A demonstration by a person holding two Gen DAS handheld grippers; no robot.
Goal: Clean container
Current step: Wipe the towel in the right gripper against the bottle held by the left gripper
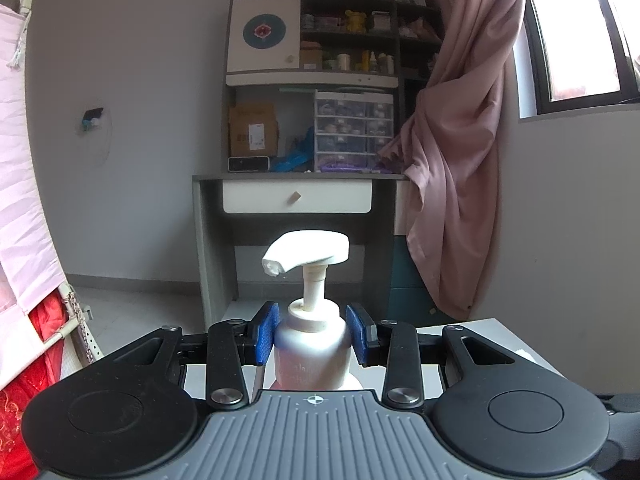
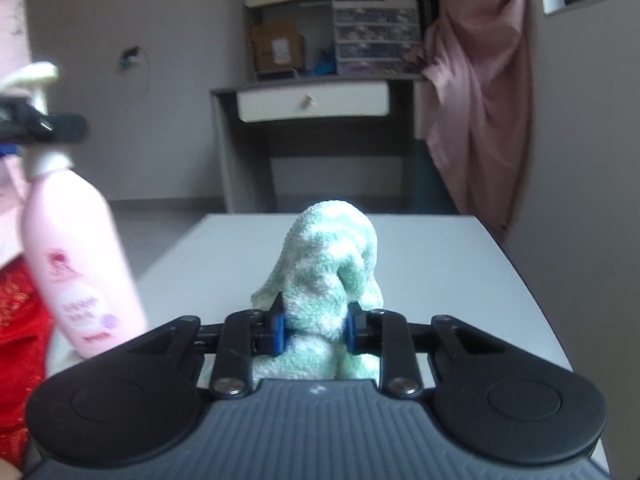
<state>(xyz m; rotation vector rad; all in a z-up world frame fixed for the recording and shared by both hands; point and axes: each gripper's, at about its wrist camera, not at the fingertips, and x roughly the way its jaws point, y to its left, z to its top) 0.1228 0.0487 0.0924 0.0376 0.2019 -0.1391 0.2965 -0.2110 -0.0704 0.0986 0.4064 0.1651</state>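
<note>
Left wrist view: the left hand-held gripper [image 1: 314,334] pinches the bottle [image 1: 312,344] at its shoulder, one blue pad [image 1: 267,332] on each side, both touching the white plastic.
Bottle: upright, pump head [image 1: 306,252] on top with the spout turned to the left of the picture; its base is hidden behind the gripper body.
Bottle seen from the right wrist: pink body [image 2: 80,264] with a printed label, white collar and pump, standing at the left end of the desk [image 2: 440,264]; whether its base touches the surface or hangs just above it cannot be told. The other gripper's black finger crosses its neck, blurred.
Right hand-held gripper [image 2: 314,330]: pressed in on a cloth [image 2: 332,264], the blue pads sunk into the pile on both sides.
Cloth: green and white terry, bunched into a rounded hump that rises above the fingers; a fold hangs below them over the desk.
Bottle and cloth: well apart, bottle to the left of the cloth, no contact.
Desk: pale grey top, bare beyond the cloth.
Background: a second desk with a white drawer [image 1: 296,196] and shelving above, a pink curtain [image 1: 460,160] beside a window at right, red fabric [image 1: 28,360] at lower left.
</note>
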